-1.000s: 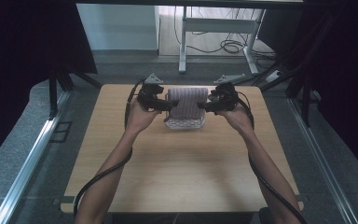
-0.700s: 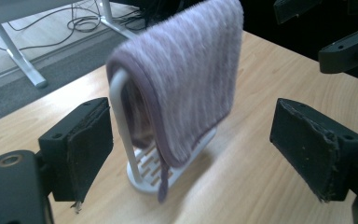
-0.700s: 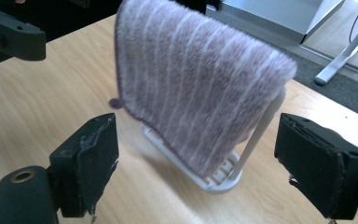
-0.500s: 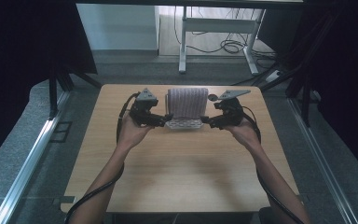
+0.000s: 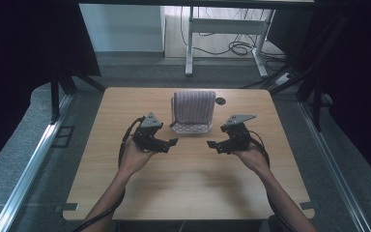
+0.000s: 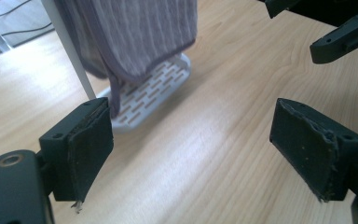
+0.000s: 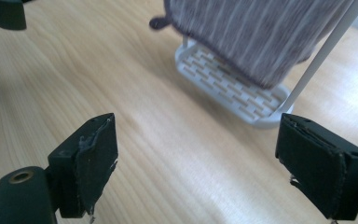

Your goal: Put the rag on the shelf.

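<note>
Nearest me, the person's forearms reached in over the wooden table (image 5: 188, 188), and both hands had drawn back toward the body from where they had been a moment before, right up against the rack. The left gripper (image 5: 168, 143) hung above bare tabletop with its jaws spread wide and nothing between them; its worn black pads (image 6: 91, 154) framed only wood grain. The right gripper (image 5: 213, 144) mirrored it, jaws likewise spread and empty, its pads (image 7: 95, 163) showing frayed edges. The two tools pointed inward at each other, well apart.

Beyond them, near the far middle of the table, stood the white rack (image 5: 192, 128) on its slotted base, with the striped purple-grey towel (image 5: 193, 106) draped over its top bar and hanging down both sides. Neither gripper touched it. With the hands withdrawn and open, I judged that the hanging was finished and the towel left to sit on its own.

Farther off lay a small dark hole (image 5: 220, 101) in the tabletop, then grey floor and a desk frame (image 5: 222, 29) with loose cables.
</note>
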Demonstrator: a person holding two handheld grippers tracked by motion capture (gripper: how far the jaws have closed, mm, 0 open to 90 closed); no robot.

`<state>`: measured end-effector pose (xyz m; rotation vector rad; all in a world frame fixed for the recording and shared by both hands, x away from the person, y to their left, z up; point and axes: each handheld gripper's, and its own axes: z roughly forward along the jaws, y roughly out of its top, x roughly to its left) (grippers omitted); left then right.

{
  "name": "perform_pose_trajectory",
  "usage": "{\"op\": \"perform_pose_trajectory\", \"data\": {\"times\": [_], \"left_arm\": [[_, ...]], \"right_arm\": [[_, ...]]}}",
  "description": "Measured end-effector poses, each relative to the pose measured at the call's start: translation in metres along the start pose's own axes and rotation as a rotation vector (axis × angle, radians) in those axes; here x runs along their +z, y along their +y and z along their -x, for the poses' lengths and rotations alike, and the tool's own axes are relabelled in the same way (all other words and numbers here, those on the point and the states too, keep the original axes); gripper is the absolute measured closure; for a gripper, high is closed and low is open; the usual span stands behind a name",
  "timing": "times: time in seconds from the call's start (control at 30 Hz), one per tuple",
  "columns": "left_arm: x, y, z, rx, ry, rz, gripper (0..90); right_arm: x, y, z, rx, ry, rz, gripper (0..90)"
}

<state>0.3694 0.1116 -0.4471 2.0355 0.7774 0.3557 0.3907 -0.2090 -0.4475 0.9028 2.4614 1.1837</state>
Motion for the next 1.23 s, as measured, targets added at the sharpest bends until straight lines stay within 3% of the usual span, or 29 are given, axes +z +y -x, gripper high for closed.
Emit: {"op": "perform_pose_trajectory", "data": {"times": [0.13,0.37,0.5,0.67,0.87,0.9,0.93,1.0,1.23], "left_arm": [[-0.001,-0.011,0.003,-0.011,-0.010,0.011,13.2],[0.002,-0.041,0.010,-0.023,-0.007,-0.012,13.2],[0.007,-0.060,0.015,-0.017,0.010,-0.048,13.2],[0.017,-0.083,0.018,-0.045,0.003,-0.090,13.2],[0.026,-0.094,0.017,-0.033,0.016,-0.160,13.0],[0.031,-0.097,0.016,-0.043,0.011,-0.208,13.1],[0.031,-0.097,0.016,-0.043,0.011,-0.208,12.4],[0.033,-0.096,0.021,0.001,0.036,-0.226,11.9],[0.033,-0.096,0.020,-0.007,0.039,-0.232,10.3]], "right_arm": [[0.005,-0.012,-0.007,-0.013,-0.001,-0.014,13.2],[0.016,-0.030,-0.015,-0.020,0.014,-0.041,13.2],[0.024,-0.041,-0.020,-0.018,0.025,-0.062,13.2],[0.034,-0.059,-0.023,-0.010,0.031,-0.086,11.6],[0.044,-0.073,-0.022,-0.016,0.029,-0.127,6.0],[0.048,-0.079,-0.021,-0.022,0.022,-0.143,2.5],[0.048,-0.079,-0.021,-0.022,0.022,-0.143,2.5],[0.051,-0.085,-0.021,-0.038,0.002,-0.117,0.0],[0.051,-0.085,-0.021,-0.039,0.000,-0.118,0.0]]}}
